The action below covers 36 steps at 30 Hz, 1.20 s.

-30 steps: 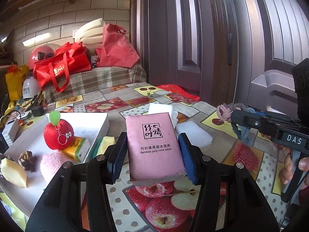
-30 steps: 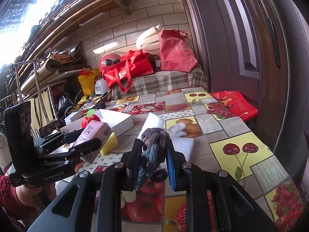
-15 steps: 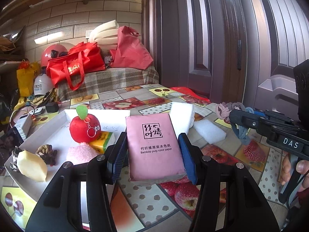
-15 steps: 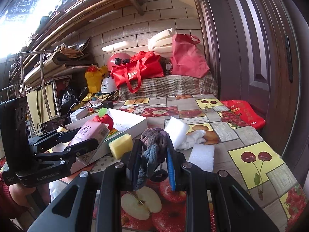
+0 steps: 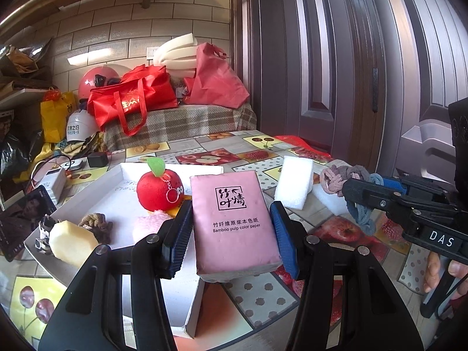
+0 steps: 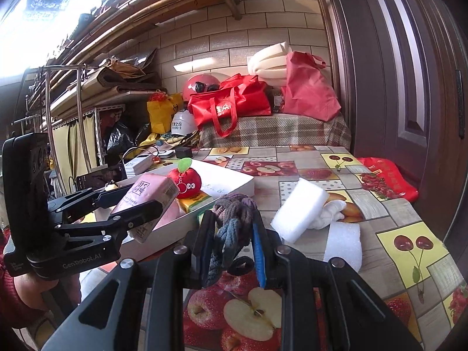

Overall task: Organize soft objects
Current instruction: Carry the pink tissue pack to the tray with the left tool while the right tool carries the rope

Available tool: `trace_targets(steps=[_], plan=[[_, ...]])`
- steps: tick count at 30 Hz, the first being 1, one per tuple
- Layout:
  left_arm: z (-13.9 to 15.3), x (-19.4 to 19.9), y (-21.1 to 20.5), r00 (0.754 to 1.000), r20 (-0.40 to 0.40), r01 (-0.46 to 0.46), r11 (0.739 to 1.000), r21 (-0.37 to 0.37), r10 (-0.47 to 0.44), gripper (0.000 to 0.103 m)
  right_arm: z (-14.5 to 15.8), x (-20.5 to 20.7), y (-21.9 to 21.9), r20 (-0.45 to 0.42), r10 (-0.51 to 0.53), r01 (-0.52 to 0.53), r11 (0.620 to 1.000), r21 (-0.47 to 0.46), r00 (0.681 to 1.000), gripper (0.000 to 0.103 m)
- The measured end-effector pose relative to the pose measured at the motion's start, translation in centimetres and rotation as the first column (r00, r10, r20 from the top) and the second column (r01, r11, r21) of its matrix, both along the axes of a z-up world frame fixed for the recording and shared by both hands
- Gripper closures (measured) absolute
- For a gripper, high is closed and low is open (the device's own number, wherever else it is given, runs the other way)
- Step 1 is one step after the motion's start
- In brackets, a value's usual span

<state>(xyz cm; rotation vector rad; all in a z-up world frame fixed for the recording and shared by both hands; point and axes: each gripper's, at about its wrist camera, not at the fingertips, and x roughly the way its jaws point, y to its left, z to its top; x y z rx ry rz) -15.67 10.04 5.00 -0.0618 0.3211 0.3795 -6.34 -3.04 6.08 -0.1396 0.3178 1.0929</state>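
Note:
My left gripper (image 5: 231,228) is shut on a pink pack of tissues (image 5: 234,219), held above the near corner of a white box (image 5: 128,175). In the box lie a red plush apple (image 5: 159,188), a pink pompom (image 5: 147,225), a brown knotted scrunchie (image 5: 98,225), a pale yellow sponge (image 5: 71,242) and a yellow pack. My right gripper (image 6: 232,234) is shut on a knotted braided rope piece (image 6: 232,216) in grey, blue and mauve, hanging just right of the box (image 6: 234,178). The left gripper (image 6: 140,201) with the tissues (image 6: 149,193) shows in the right wrist view.
White foam blocks (image 6: 301,207) (image 6: 342,245) and a white cloth (image 6: 330,210) lie on the fruit-print tablecloth (image 6: 409,245) right of the box. Red bags (image 5: 131,99), a helmet and foam rolls sit on a plaid-covered bench behind. A dark door stands to the right. Chargers and a phone lie left.
Both grippers have moved left across the table with their loads. The white box and its contents now sit closer under the left gripper. The grips are unchanged.

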Motion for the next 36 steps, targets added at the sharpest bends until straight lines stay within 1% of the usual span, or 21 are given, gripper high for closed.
trace_targets(steps=[11,19,27,29,31,33,36], plan=[[-0.1,-2.1,2.8,0.997,0.011,-0.079,0.997,0.016,0.078,0.050,-0.3,-2.0,3.3,0.006,0.073,-0.073,0.997,-0.027,0.997,0.079],[-0.2,-3.7,6.0,0.988,0.025,-0.155,0.988,0.014,0.155,0.050,-0.6,-2.7,5.2,-0.006,0.102,-0.102,0.994,-0.049,0.995,0.079],[-0.2,-5.0,9.3,0.967,0.047,-0.250,0.968,-0.010,0.250,0.050,-1.2,-2.8,7.8,-0.031,0.130,-0.132,0.988,-0.078,0.991,0.079],[-0.3,-5.0,10.2,0.964,0.041,-0.262,0.965,-0.024,0.263,0.050,-1.3,-3.0,8.6,-0.025,0.141,-0.142,0.986,-0.085,0.990,0.079],[-0.3,-5.1,10.7,0.960,0.042,-0.277,0.961,-0.018,0.278,0.050,-1.3,-3.4,9.2,-0.014,0.156,-0.156,0.984,-0.081,0.988,0.079],[-0.4,-5.2,11.4,0.955,0.045,-0.292,0.956,-0.020,0.292,0.050,-1.3,-3.9,9.9,-0.006,0.183,-0.183,0.980,-0.074,0.983,0.079],[-0.4,-5.7,12.8,0.945,0.052,-0.321,0.945,-0.054,0.324,0.050,-1.5,-4.7,11.7,-0.004,0.250,-0.249,0.963,-0.103,0.968,0.079]])
